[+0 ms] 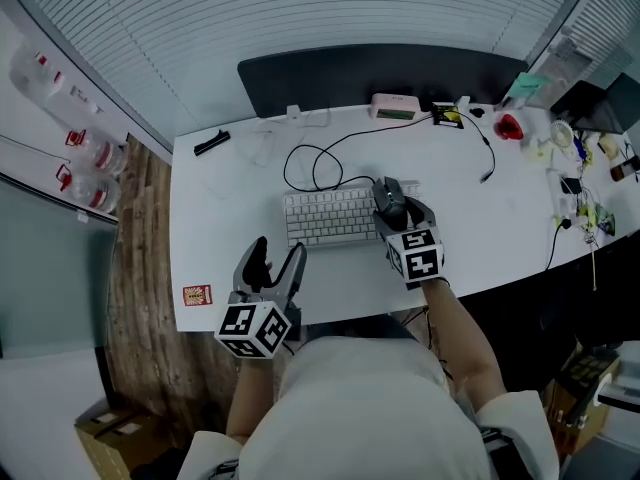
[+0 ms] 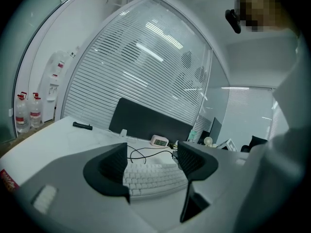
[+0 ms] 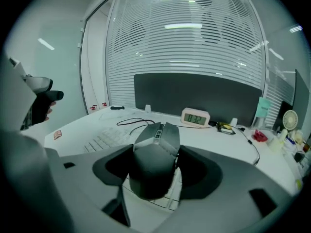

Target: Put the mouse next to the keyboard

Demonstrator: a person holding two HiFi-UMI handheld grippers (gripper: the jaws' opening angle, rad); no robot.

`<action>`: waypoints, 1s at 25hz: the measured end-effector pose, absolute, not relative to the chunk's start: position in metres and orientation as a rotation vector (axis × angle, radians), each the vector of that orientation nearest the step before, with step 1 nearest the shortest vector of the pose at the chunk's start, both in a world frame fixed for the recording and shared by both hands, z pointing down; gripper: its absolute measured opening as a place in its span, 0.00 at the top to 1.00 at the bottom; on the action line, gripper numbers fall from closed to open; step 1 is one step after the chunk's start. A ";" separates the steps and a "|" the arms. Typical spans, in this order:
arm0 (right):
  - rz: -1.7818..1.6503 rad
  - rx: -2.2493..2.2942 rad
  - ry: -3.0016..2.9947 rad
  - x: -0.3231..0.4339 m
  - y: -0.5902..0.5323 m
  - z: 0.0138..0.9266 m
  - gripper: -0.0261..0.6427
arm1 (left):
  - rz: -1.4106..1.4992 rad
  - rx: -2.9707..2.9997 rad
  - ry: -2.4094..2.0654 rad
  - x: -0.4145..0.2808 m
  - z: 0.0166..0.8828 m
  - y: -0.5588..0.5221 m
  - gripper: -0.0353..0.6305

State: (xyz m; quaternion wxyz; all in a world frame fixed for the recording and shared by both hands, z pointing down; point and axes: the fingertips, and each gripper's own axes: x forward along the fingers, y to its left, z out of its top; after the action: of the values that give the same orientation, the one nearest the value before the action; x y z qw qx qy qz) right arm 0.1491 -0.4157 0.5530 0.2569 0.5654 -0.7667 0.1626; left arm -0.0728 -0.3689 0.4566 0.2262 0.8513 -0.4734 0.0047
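Right gripper view: the right gripper (image 3: 159,174) has its jaws clamped on the dark mouse (image 3: 155,152), mid-frame, right over the right end of the white keyboard (image 3: 103,140). In the head view's lower left, the left gripper (image 1: 277,255) gapes wide open, holding nothing.

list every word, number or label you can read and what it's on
"32" after a first digit that may be 8 or 0: display of the digital clock.
The red sticker at the table corner: too small to read.
Labels on the water bottles: too blurred.
Keys of the keyboard: unreadable.
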 end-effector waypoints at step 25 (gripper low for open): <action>0.606 1.627 -1.880 0.342 -0.400 0.618 0.53 | 0.070 2.354 -1.298 0.070 0.467 -0.349 0.46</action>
State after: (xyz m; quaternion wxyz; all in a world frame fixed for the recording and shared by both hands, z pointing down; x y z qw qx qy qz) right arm 0.3416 -0.4003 0.6183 0.2873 0.6090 -0.7037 0.2267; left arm 0.0704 -0.3488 0.4668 0.2244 0.8530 -0.4705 0.0255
